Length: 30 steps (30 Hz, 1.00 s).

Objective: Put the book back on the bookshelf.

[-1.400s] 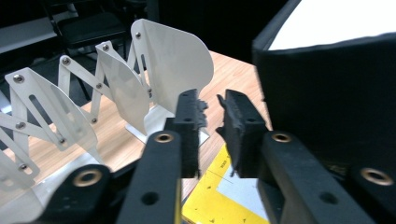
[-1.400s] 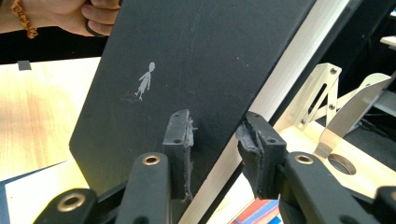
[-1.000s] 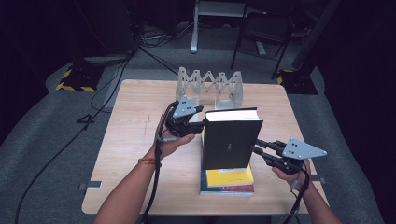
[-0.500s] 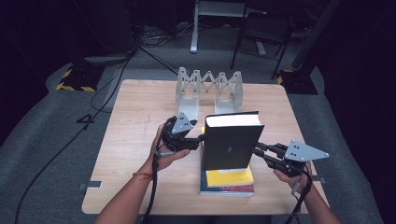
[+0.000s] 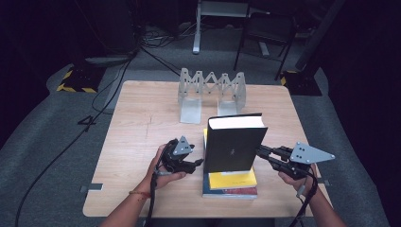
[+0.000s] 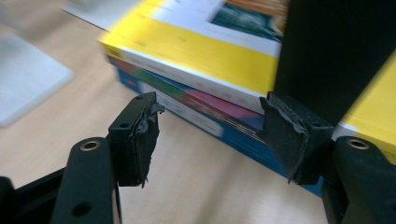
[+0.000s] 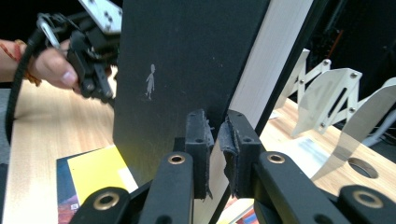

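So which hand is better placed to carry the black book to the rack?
Probably the right: the right gripper already pinches the black book's cover edge, holding it upright. The left gripper is open, low beside the stacked books.

A shiny silver metal rack (image 5: 211, 91) with a zigzag middle stands at the far side of the light wooden table (image 5: 142, 123). Black cables (image 5: 113, 75) lie across the grey floor (image 5: 42, 142). A yellow-and-black striped block (image 5: 75, 79) sits on the floor, and grey metal legs (image 5: 196, 28) stand farther back.
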Motion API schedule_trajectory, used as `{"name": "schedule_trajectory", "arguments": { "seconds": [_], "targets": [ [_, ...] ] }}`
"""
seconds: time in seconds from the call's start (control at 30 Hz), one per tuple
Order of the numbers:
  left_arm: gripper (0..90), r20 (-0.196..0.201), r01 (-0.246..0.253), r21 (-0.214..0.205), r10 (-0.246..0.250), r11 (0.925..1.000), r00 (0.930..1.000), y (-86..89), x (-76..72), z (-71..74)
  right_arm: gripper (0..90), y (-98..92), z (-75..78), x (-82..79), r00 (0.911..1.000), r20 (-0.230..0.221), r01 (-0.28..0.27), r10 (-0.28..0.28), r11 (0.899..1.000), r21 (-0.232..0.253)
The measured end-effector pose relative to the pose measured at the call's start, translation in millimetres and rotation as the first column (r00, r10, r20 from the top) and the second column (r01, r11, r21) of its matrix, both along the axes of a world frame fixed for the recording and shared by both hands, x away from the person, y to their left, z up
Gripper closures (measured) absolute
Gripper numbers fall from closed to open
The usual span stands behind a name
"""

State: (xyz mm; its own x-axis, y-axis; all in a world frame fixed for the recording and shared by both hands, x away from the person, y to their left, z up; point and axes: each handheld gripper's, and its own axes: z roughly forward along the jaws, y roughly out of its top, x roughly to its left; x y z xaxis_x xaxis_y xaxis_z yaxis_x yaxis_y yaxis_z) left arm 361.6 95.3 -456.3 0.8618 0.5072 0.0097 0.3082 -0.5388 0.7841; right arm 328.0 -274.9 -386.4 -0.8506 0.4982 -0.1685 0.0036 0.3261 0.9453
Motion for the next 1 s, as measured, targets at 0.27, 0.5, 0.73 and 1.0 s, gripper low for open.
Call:
{"name": "schedule_trajectory", "arguments": {
  "seconds": [0.27,0.5,0.73,1.0],
  "targets": [
    [35.1,-0.038,0.094,0.021,-0.094,0.9953,0.9949,7.1,-0.8,-2.4,80.7,0.0,0.4,-1.0,0.9999,0.012,-0.005,0.005,1.0,-0.011],
    [28.2,-0.08,0.111,-0.01,-0.111,0.9938,0.9906,-5.8,-9.3,-8.0,81.8,-0.7,0.9,-2.4,0.9996,0.022,-0.016,0.017,1.0,-0.025],
    [29.3,-0.083,0.099,-0.112,-0.108,0.9888,0.9906,-15.6,-6.7,-5.2,81.6,-1.1,0.1,-2.2,0.9994,0.031,-0.017,0.018,1.0,-0.026],
    [40.3,0.006,0.132,-0.144,-0.133,0.9807,0.9911,-35.7,-9.3,11.4,81.6,-0.4,0.3,-3.2,0.9991,0.04,-0.013,0.014,0.999,-0.029]
  ]
}}
